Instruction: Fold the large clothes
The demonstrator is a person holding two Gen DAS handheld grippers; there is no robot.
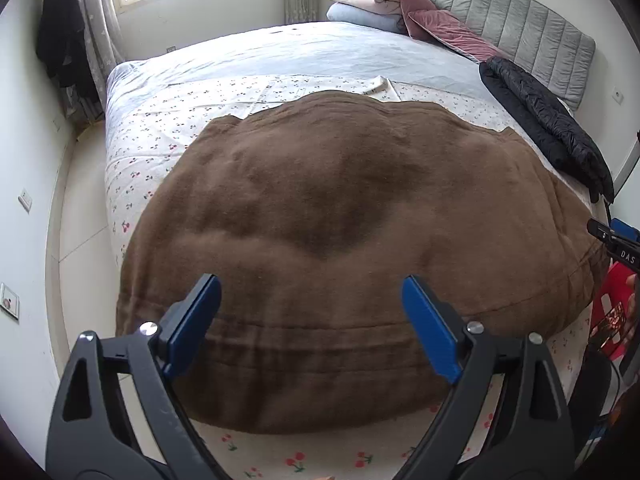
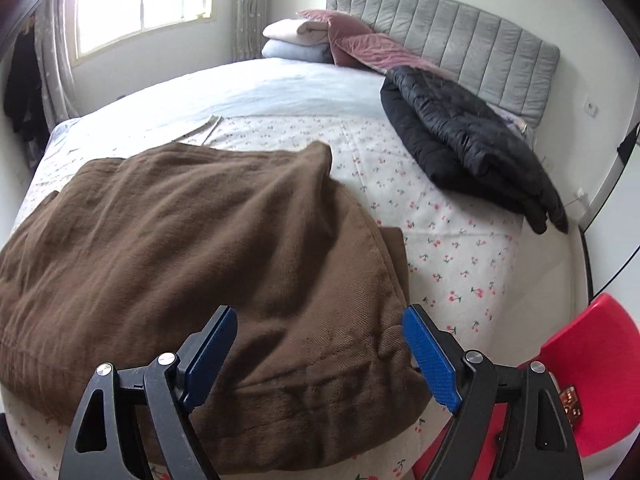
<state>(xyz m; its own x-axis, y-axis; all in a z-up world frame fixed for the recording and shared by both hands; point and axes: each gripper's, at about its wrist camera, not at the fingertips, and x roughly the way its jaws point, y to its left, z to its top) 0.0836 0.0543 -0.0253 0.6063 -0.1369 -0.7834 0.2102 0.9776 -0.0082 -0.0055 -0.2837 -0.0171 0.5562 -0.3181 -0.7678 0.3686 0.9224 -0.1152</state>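
Lying spread over the near half of the bed, the brown garment covered the cherry-print sheet, its right edge doubled over in a thick fold. You held your left gripper above its near hem, blue pads wide apart and gripping nothing. Your right gripper hung over the folded right corner, likewise spread and empty. Beyond lay a black puffer jacket near the grey headboard, with stacked pillows and a red chair beside the bed.
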